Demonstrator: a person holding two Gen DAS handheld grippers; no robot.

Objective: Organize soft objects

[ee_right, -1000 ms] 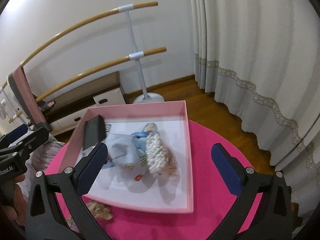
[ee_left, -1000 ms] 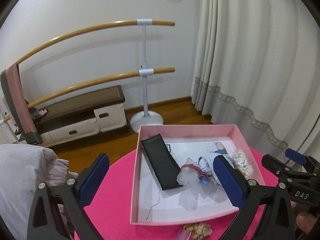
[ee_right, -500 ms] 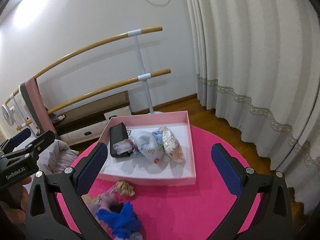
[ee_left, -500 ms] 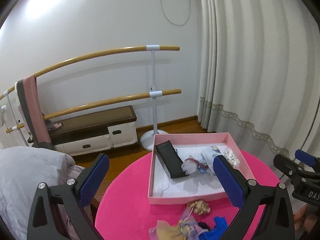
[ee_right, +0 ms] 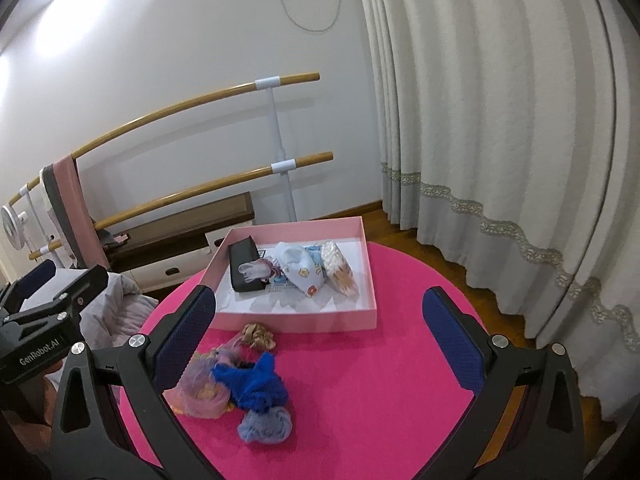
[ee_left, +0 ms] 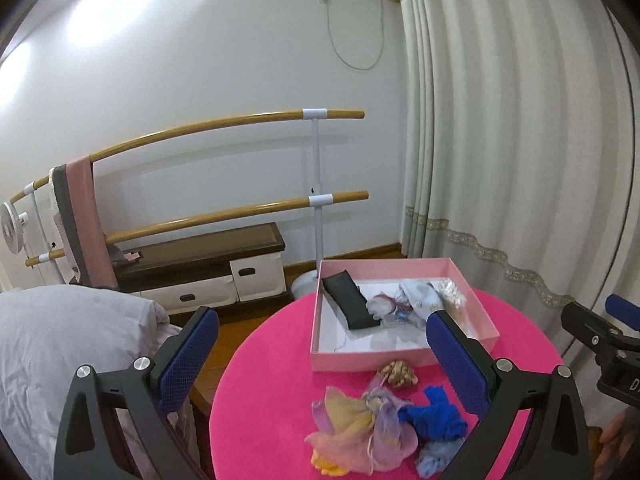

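A pink box (ee_left: 400, 358) (ee_right: 368, 240) sits at the far side of a round pink table (ee_right: 380, 380). It holds a black case (ee_right: 242, 266), a sheer pouch, a light blue printed cloth (ee_right: 300, 270) and a white beaded item (ee_right: 338, 264). In front of the box lie a tan scrunchie (ee_left: 398, 374) (ee_right: 256, 334), a sheer pink-yellow pouch (ee_left: 356, 436) (ee_right: 202, 384), a blue knit piece (ee_left: 438, 414) (ee_right: 252, 384) and a pale blue scrunchie (ee_right: 266, 424). My left gripper (ee_left: 320, 364) and right gripper (ee_right: 320, 332) are open, empty and held back above the table's near side.
A ballet barre (ee_left: 316, 200) with a pink-grey cloth (ee_left: 80, 216) stands by the wall over a low bench with drawers (ee_left: 200, 272). Curtains (ee_right: 500, 140) hang on the right. A grey duvet (ee_left: 60, 352) lies to the left of the table.
Both grippers have pulled back and up from the box. The loose items in front of the box have come into view.
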